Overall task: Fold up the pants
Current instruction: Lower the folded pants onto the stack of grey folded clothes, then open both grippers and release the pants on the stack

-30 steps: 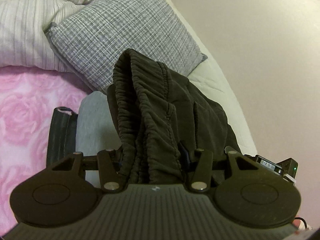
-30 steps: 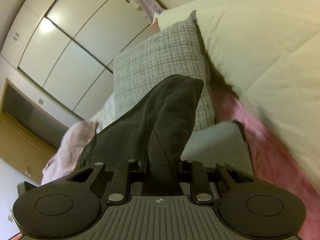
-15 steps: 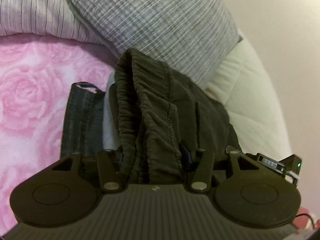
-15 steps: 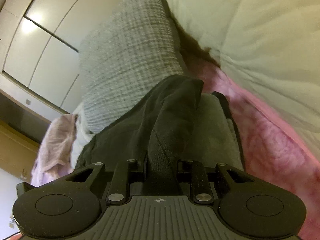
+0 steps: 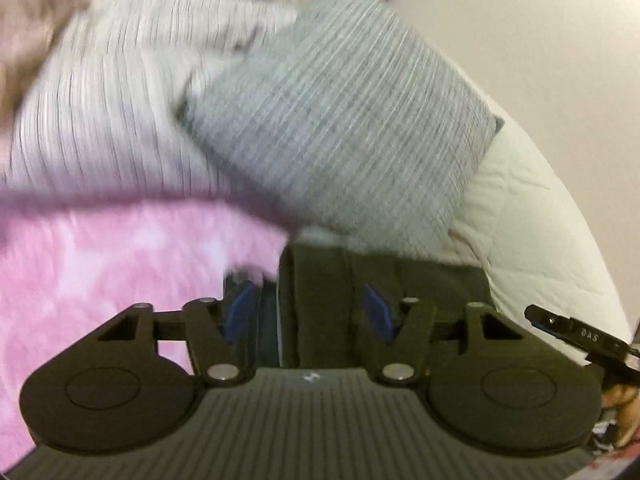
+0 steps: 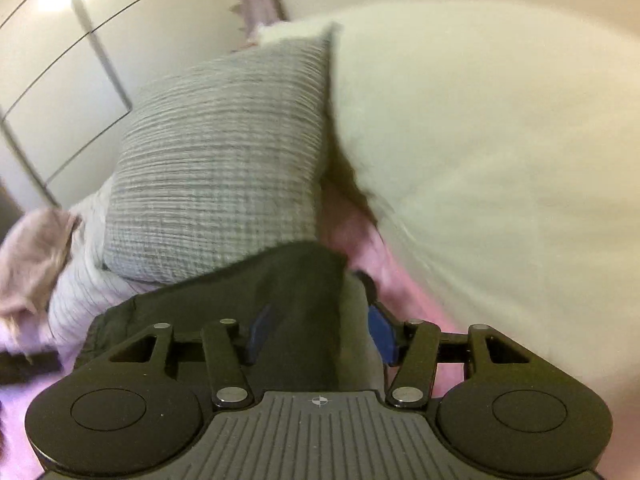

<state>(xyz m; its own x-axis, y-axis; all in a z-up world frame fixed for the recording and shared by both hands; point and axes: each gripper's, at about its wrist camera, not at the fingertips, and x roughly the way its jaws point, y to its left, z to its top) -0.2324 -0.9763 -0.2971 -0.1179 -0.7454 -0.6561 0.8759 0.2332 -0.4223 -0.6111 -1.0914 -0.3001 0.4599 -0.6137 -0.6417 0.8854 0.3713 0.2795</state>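
The dark olive pants [image 5: 384, 280] lie folded on the pink bed, just below the grey pillow. They rest on a grey folded garment [image 6: 356, 320]. My left gripper [image 5: 308, 312] is open, its blue pads [image 5: 240, 312] spread on either side of the pants' left edge. In the right wrist view the pants [image 6: 260, 280] lie flat, and my right gripper [image 6: 320, 334] is open over their right edge, blue pads [image 6: 382, 334] apart. Neither gripper holds any cloth. Both views are motion-blurred.
A grey woven pillow [image 5: 340, 120] leans behind the pants. A cream duvet [image 6: 480, 160] bulges on the right and striped white bedding [image 5: 100, 100] lies to the left. The pink rose sheet [image 5: 100, 280] covers the bed. Wardrobe doors [image 6: 60, 60] stand behind. A hand [image 5: 624, 408] shows at the right edge.
Both grippers have opened and let go of the pants, which were held up bunched and now lie flat on the stack. Both cameras have tilted upward.
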